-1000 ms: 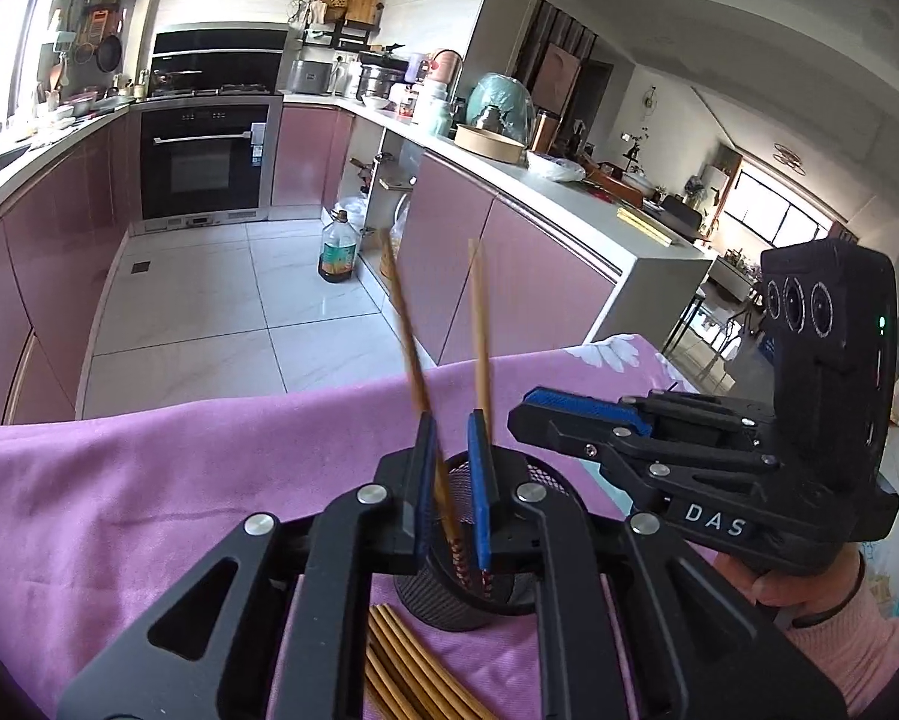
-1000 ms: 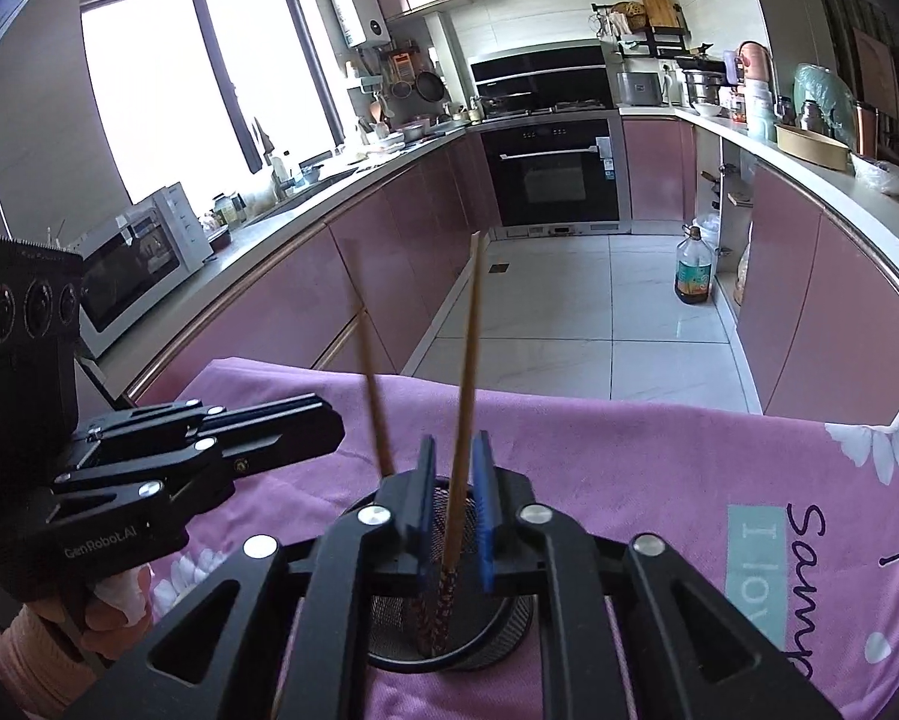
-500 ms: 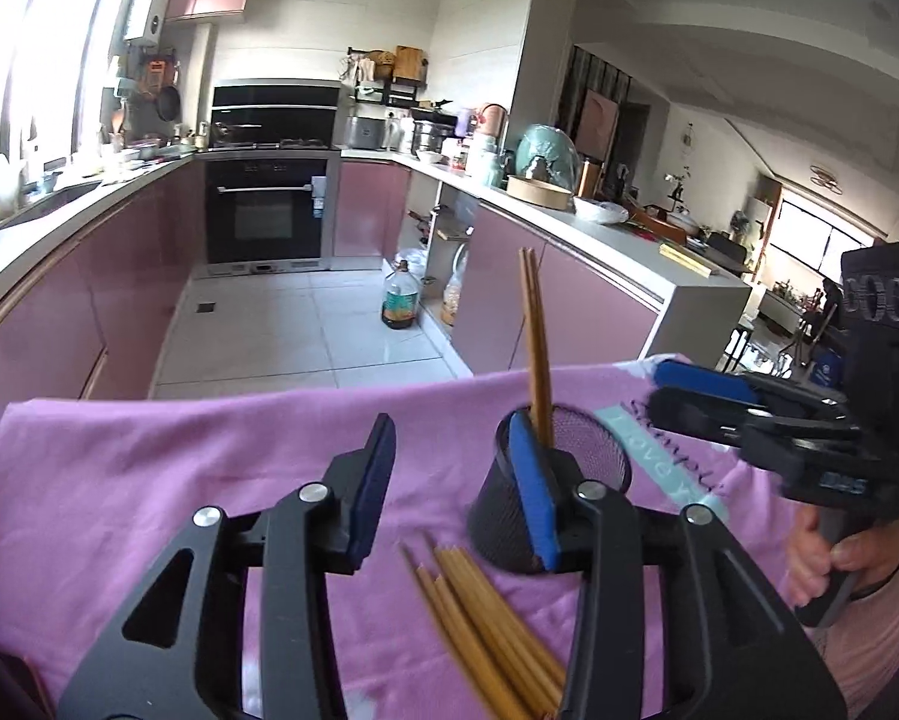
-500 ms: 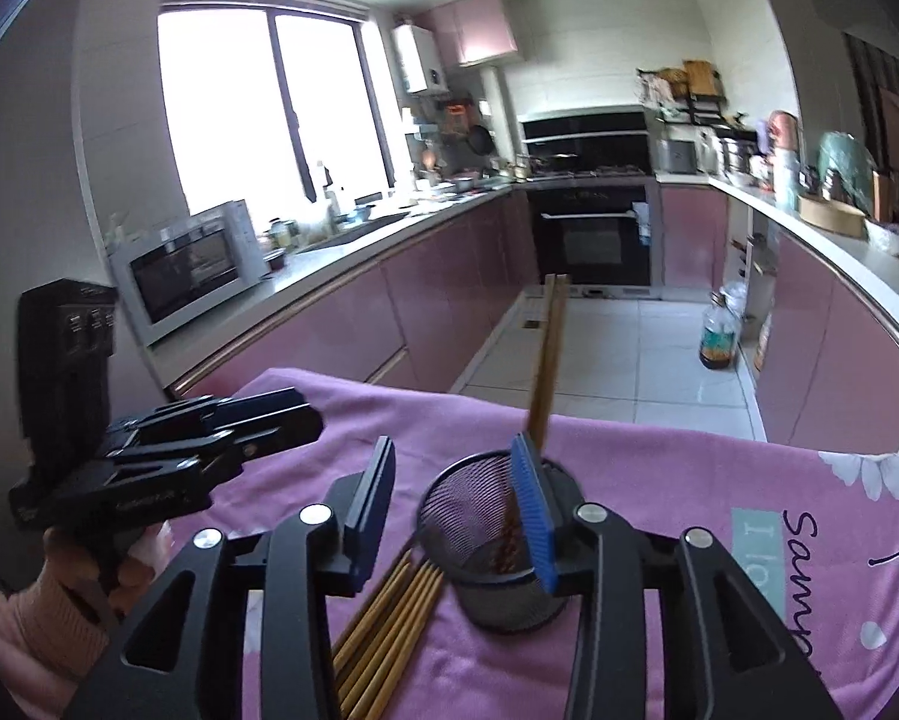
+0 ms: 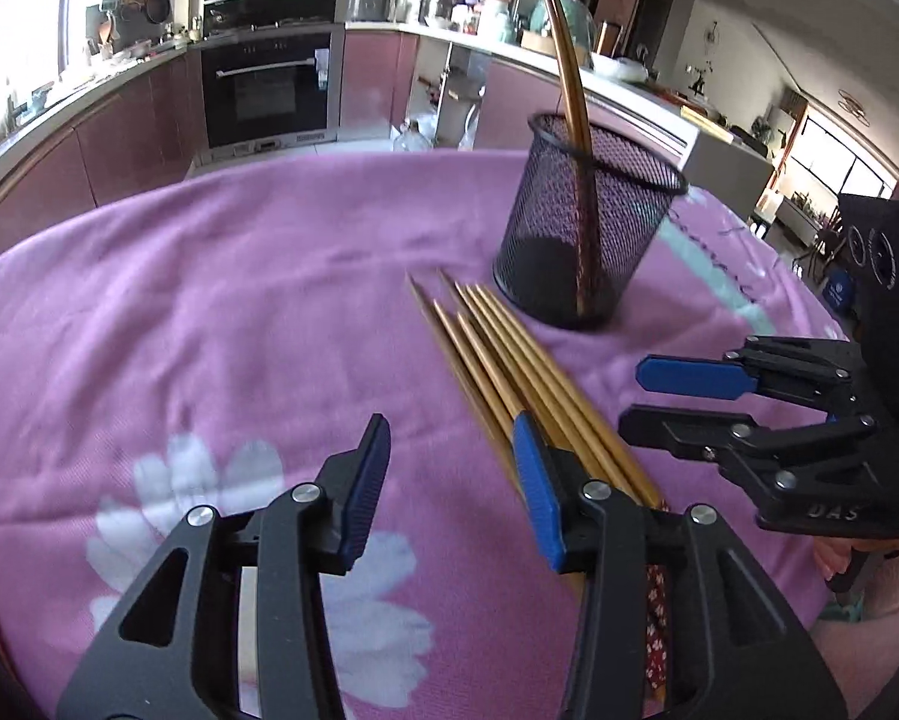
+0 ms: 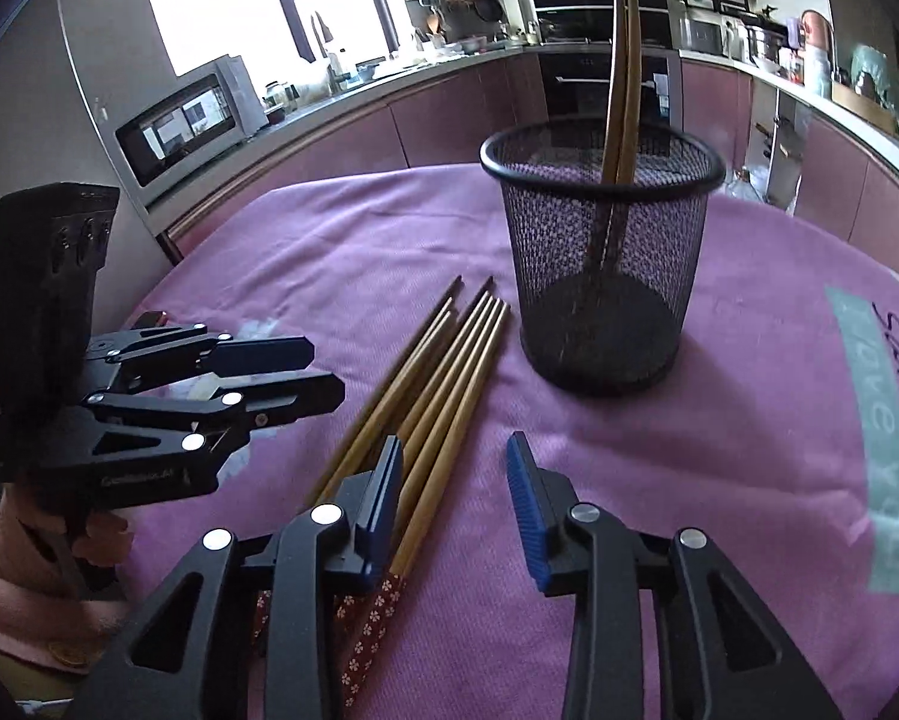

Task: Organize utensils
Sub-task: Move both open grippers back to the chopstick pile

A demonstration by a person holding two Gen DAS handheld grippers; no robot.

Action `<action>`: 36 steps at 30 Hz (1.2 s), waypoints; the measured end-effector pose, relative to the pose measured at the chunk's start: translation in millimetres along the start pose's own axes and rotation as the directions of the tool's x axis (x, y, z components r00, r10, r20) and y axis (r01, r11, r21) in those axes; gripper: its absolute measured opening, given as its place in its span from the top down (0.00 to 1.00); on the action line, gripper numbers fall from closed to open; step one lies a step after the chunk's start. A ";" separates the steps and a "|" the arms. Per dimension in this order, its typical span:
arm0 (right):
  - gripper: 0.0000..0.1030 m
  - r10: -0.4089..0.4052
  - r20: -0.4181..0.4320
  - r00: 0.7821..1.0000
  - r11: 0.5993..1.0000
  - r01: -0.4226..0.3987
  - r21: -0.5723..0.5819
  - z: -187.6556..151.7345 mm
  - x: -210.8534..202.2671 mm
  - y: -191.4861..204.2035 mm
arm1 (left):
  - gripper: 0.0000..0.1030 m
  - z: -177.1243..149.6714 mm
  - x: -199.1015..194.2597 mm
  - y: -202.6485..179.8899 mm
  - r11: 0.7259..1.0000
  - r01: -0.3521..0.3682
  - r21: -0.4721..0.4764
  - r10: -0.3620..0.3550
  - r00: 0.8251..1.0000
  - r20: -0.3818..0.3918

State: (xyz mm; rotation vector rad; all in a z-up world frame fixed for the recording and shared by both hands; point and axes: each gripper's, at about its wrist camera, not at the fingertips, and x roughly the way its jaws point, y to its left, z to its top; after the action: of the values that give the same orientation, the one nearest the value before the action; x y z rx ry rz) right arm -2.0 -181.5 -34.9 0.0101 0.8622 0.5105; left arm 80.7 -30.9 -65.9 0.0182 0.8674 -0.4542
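Both tools, left (image 5: pixel 449 480) and right (image 6: pixel 455 492), hung spread and empty beside the chopsticks (image 6: pixel 425 396) lying near the cup (image 6: pixel 605 276); we judged it best to pinch one cleanly.

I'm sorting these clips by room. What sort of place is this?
A home kitchen: a built-in black oven set among pink cabinets, a silver microwave on the counter, and a hanging frying pan.

Left claw (image 5: pixel 449 480) and right claw (image 6: pixel 454 483) both angle downward, jaws parted, gripping nothing.
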 end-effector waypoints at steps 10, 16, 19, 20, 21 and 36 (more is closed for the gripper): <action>0.71 -0.044 -0.026 0.999 0.999 0.044 0.005 -8.5 11.2 3.6 | 0.60 -8.3 13.0 -6.7 0.999 -0.007 0.037 0.009 0.999 -0.043; 0.71 -0.066 -0.026 0.998 0.998 0.065 -0.007 -10.0 13.1 5.8 | 0.59 -8.3 16.2 -11.8 0.998 -0.020 0.056 0.023 0.999 -0.047; 0.71 -0.073 -0.028 0.997 0.997 0.073 -0.007 -11.3 12.1 5.0 | 0.59 -8.7 15.7 -14.3 0.996 -0.037 0.078 0.040 0.998 -0.044; 0.71 -0.077 -0.029 0.997 0.997 0.077 -0.008 -11.2 12.7 5.9 | 0.59 -8.2 15.3 -14.0 0.996 -0.040 0.081 0.044 0.998 -0.045; 0.71 -0.083 -0.029 0.996 0.997 0.082 -0.010 -11.6 12.2 5.6 | 0.59 -7.7 14.8 -13.2 0.996 -0.042 0.081 0.046 0.998 -0.047; 0.72 -0.097 -0.036 0.995 0.995 0.096 -0.019 -11.2 14.1 6.4 | 0.65 -0.1 25.5 -6.3 0.997 0.001 0.077 0.004 0.997 -0.072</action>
State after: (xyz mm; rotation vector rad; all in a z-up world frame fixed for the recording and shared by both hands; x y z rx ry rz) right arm -5.2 -172.0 -51.1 -0.0572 0.8900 0.4284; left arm 92.3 -46.2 -83.7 0.1063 0.9200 -0.4877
